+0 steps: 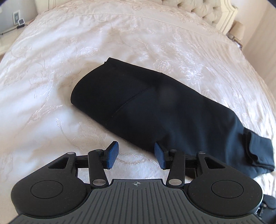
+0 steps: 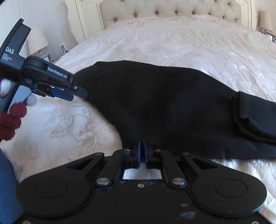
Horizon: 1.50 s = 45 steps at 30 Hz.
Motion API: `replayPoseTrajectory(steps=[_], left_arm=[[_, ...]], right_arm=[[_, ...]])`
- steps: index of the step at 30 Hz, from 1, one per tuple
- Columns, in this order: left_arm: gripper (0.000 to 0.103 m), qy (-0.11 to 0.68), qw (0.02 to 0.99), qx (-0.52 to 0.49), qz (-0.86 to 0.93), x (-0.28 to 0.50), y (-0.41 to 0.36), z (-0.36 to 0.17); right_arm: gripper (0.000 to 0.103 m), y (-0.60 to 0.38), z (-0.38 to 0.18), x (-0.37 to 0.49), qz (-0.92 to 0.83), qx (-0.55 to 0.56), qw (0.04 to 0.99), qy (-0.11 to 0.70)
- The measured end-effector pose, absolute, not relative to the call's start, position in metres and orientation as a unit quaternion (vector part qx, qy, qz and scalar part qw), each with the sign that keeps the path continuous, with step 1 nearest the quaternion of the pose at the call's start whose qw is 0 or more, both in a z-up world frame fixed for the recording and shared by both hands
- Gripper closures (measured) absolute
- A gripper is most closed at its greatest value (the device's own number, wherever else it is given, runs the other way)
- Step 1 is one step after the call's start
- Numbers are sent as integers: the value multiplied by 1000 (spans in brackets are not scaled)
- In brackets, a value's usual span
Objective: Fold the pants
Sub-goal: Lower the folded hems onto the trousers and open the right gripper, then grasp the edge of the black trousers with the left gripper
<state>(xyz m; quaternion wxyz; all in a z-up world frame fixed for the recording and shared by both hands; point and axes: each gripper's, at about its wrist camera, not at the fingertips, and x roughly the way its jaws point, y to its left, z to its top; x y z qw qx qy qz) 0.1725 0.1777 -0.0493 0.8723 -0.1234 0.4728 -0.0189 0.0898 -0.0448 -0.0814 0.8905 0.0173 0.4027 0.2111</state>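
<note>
Black pants (image 1: 155,106) lie folded into a long band across the cream embroidered bedspread (image 1: 69,51), with layered ends bunched at the right (image 1: 255,155). My left gripper (image 1: 135,143) hovers open just short of the pants' near edge. Only bedspread shows between its blue pads; the right pad (image 1: 159,155) sits at the cloth's rim. In the right wrist view the same pants (image 2: 172,106) fill the middle. My right gripper (image 2: 142,143) is over their near edge, its pads almost together with no cloth visible between them. The left gripper (image 2: 78,95) appears there at the pants' left end, held by a gloved hand (image 2: 12,120).
A tufted headboard (image 2: 172,10) stands at the far end of the bed. A lamp (image 2: 37,37) on a nightstand is at the far left, and another lamp (image 2: 265,19) is at the far right. Bare bedspread (image 2: 69,129) lies left of the pants.
</note>
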Motion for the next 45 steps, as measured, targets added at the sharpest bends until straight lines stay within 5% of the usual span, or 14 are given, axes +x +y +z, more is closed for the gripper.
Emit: replayPoseTrajectory(steps=[18,23,27,37,38,40,42,45], left_arm=[[25,449,876,-169,46,188,200,-72],[23,446,878,-166,49,187,198,-74],[1,453,874,-175,34,197,196,-79],[1,426,884,-184,62,225,199,-87],[2,424,885,-181,61,224,198,-86],[23,416,891,-167,67,221,198,-82],[61,406,896,-167,65,217,200,-76],[81,394,901,-175,42,212,198,-68]], right_arm=[[99,-45,-91,89,205,19,888,412],[99,-44,-89,93,202,20,886,417],[99,-44,-88,95,202,22,885,419],[99,-49,-88,98,206,28,883,421],[99,-48,-88,97,206,27,883,421],[99,-47,-88,97,207,22,883,420],[99,-47,-88,96,206,20,884,419],[99,-45,-87,95,207,15,884,418]])
